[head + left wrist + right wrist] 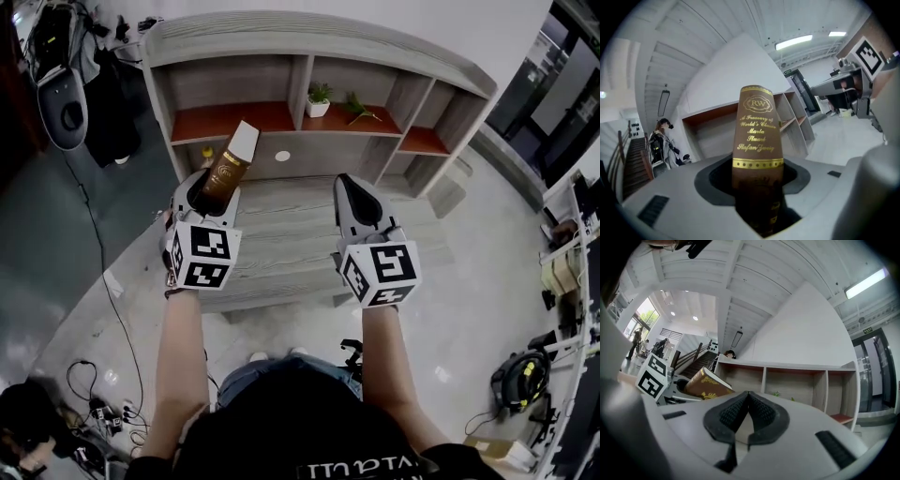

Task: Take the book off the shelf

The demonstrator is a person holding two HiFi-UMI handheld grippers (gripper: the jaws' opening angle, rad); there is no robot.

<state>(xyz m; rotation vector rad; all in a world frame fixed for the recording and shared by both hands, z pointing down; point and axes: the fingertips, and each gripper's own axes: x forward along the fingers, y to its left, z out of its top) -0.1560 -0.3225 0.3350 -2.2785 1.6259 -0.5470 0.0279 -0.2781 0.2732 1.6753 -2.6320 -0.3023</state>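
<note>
Head view looks down on both grippers, held side by side in front of a grey wooden shelf point(309, 42) with reddish-brown boards in its compartments. The left gripper point(214, 190) is clamped on the lower end of a brown book point(230, 167). The book is clear of the shelf, above the grey wooden top point(281, 234) in front of it, and leans with its white page edges towards the left compartment. The right gripper point(352, 184) holds nothing and hovers over the same top, well apart from the book. A small plant in a white pot point(319, 99) and a loose green sprig point(359, 109) stand in the middle compartment.

Left gripper view shows the book's spine point(757, 131) rising from between the jaws, whose dark pads press on its sides. A gold crest at the top of the spine holds the letters "RW". Below it, gold script reads "A Treasury of World's Classics", then what looks like "Maria Stuart" and "Stefan Zweig", above a gold band of dots. Further gold marks lower down are too dark to read.

Right gripper view shows its own ribbed black pads point(761, 412) pressed together at the tips, with nothing between them. The book point(705, 385) shows at the left, tilted, beside the left gripper's black-and-white marker cube point(652, 376).
</note>
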